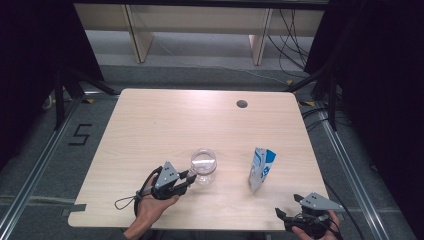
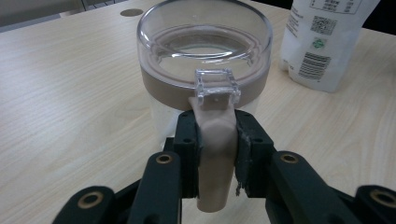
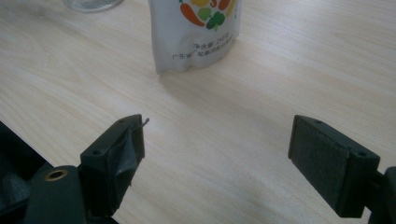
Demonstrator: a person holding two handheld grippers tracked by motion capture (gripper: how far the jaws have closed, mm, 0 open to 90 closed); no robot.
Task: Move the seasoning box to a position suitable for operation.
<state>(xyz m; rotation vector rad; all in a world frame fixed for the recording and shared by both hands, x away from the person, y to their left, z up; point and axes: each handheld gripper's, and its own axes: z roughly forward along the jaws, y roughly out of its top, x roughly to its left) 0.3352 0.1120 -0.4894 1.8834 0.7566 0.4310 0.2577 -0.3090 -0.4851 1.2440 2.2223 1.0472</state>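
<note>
At the table's (image 1: 150, 115) near left, the left gripper (image 1: 188, 178) clamps the beige handle (image 2: 215, 140) of a clear jar (image 1: 204, 165) standing mid-table. To its right stands a white pouch (image 1: 261, 169); the right gripper (image 1: 289, 207) waits with jaws wide apart, empty. A tug on the handle alone could tip the jar.

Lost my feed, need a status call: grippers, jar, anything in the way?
Left gripper shut on jar handle. Right gripper open, clear of pouch. Jar upright on table. Nothing blocking.
</note>
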